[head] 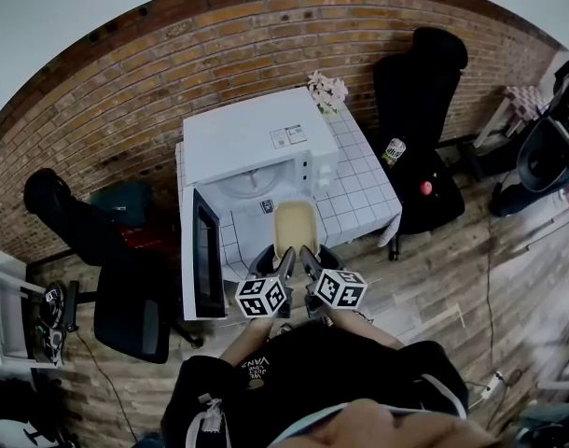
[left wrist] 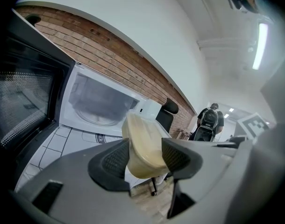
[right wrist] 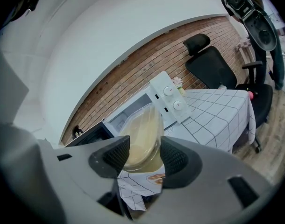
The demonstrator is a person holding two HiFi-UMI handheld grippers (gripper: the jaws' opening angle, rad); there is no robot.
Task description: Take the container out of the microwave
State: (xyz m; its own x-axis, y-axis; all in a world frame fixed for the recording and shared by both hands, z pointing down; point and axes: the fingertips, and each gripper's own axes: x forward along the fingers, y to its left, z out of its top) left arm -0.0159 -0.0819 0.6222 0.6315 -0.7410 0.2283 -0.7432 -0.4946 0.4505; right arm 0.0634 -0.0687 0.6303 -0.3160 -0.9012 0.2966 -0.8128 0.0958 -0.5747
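Observation:
A clear plastic container (head: 296, 229) with beige contents hangs in the air in front of the white microwave (head: 252, 147), outside its cavity. My left gripper (head: 283, 258) is shut on the container's left side and my right gripper (head: 309, 256) on its right side. In the left gripper view the container (left wrist: 143, 143) sits pinched between the pads of the left gripper (left wrist: 143, 158), with the empty cavity (left wrist: 98, 101) behind. The right gripper view shows the container (right wrist: 142, 136) clamped in the right gripper (right wrist: 141, 157). The microwave door (head: 205, 264) stands wide open to the left.
The microwave stands on a small table with a checked white cloth (head: 364, 189) against a brick wall (head: 126, 101). Flowers (head: 327, 90) stand behind it. Black office chairs (head: 126, 297) (head: 420, 138) flank the table. A can (head: 393, 150) rests on the right chair.

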